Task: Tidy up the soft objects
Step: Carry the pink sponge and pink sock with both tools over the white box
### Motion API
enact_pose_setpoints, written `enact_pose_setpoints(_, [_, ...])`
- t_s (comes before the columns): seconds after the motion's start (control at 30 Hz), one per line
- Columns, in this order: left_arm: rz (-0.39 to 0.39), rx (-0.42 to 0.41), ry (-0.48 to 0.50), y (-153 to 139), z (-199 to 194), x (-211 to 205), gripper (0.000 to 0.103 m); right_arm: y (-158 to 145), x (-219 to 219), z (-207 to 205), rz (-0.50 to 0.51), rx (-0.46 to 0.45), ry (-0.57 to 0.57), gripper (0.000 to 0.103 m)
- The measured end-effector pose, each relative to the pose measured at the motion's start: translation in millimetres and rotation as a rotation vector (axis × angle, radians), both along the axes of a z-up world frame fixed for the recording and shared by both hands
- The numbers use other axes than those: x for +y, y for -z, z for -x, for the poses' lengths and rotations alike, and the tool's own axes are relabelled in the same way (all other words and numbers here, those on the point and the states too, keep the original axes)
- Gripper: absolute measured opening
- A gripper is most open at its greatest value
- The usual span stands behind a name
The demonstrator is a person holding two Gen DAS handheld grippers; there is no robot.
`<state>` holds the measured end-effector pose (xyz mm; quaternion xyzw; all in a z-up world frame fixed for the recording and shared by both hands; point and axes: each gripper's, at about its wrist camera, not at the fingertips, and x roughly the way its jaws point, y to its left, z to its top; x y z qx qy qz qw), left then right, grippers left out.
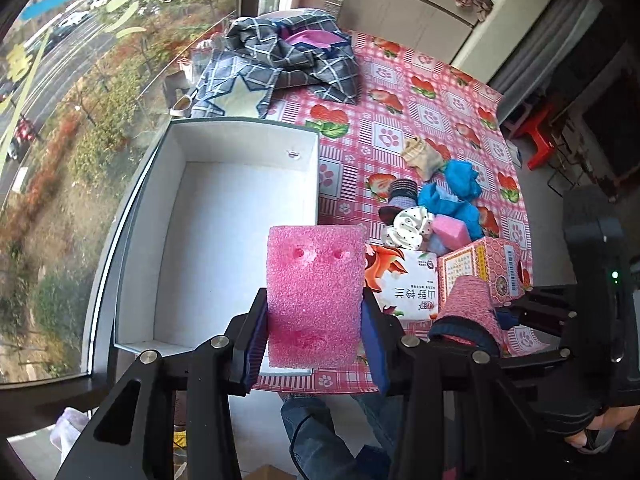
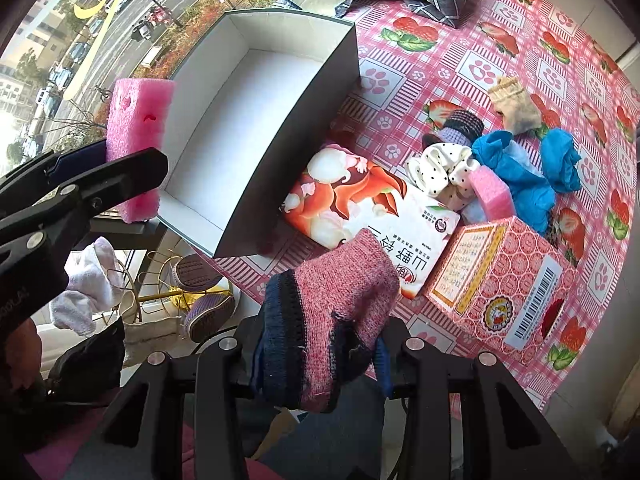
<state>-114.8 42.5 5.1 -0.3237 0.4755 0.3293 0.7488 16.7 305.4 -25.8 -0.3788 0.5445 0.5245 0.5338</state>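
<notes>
Pink foam block (image 1: 314,296), rectangular with two dimples in its face, is found clamped upright between the blue pads of the left gripper (image 1: 316,344), gripped at its lower half so that most of its length stands clear above the jaws. It is held above the near rim of the white open-topped cardboard box (image 1: 244,208), which appears empty; the grip is judged to suit a straight lowering into that box. A pink knitted sock with a dark blue cuff (image 2: 332,320) is pinched in the right gripper (image 2: 320,356), its jaws closed on the bunched fabric, and it hangs over the table's near edge beside a floral tissue pack (image 2: 360,208).

The box sits at the window-side edge of the pink strawberry-print tablecloth (image 1: 432,96), and its tall dark outer wall faces the sock. That wall must be cleared from above. Open room inside the box is ample. To the right, a pink printed carton (image 2: 500,272) and a heap of soft items, including blue crumpled gloves (image 2: 520,168) and a polka-dot scrunchie (image 2: 436,172), crowd the cloth, leaving little free lane there.
</notes>
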Motion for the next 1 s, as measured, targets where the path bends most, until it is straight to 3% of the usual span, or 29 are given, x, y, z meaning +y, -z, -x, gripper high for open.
enact_pose_setpoints(0.4, [0.012, 0.027, -0.154, 7.8, 31.9, 20.6, 0.046, -7.3, 26.6, 17.5, -0.018, 0.006, -0.062, 0.042])
enact_pose_setpoints(1.0, [0.048, 0.061, -0.239, 23.5, 54.9, 35.9, 0.046, -12.1, 58.8, 51.1, -0.028, 0.004, -0.143, 0.042])
